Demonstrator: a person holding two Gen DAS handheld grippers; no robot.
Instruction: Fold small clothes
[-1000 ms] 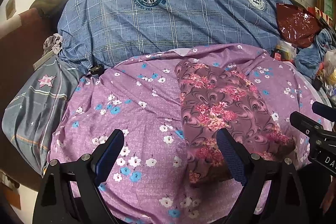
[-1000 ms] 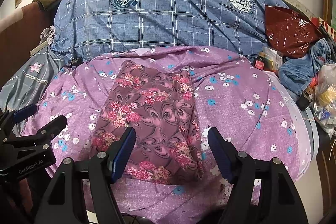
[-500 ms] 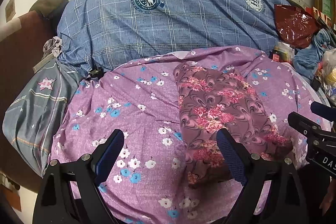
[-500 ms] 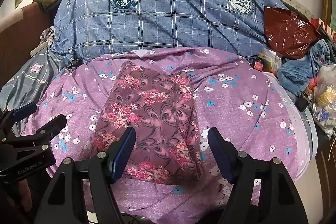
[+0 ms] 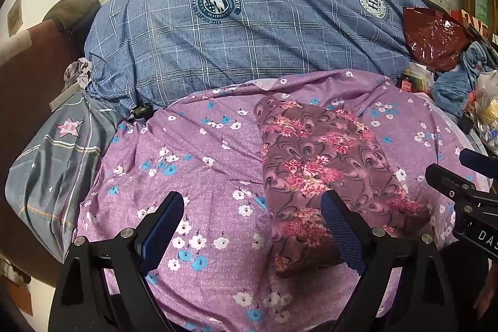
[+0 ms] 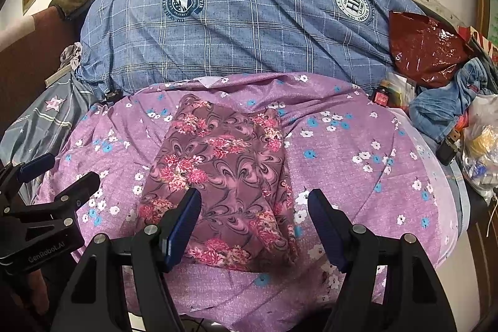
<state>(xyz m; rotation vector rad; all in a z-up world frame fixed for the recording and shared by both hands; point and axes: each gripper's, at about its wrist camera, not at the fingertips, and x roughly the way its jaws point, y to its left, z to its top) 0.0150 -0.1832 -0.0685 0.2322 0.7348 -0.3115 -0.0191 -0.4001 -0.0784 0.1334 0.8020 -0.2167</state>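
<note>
A blue plaid quilt [image 6: 242,30] bearing two round crests lies along the wall, behind a purple sheet [image 6: 358,182] scattered with white and blue blossoms. One folded garment [image 6: 224,182], mauve with dark swirls and pink flower clusters, lies flat on that sheet as a long rectangle, slightly wrinkled along its right edge. Above its near end hover the left gripper [image 5: 252,226] and the right gripper [image 6: 253,220], each empty with jaws spread wide.
</note>
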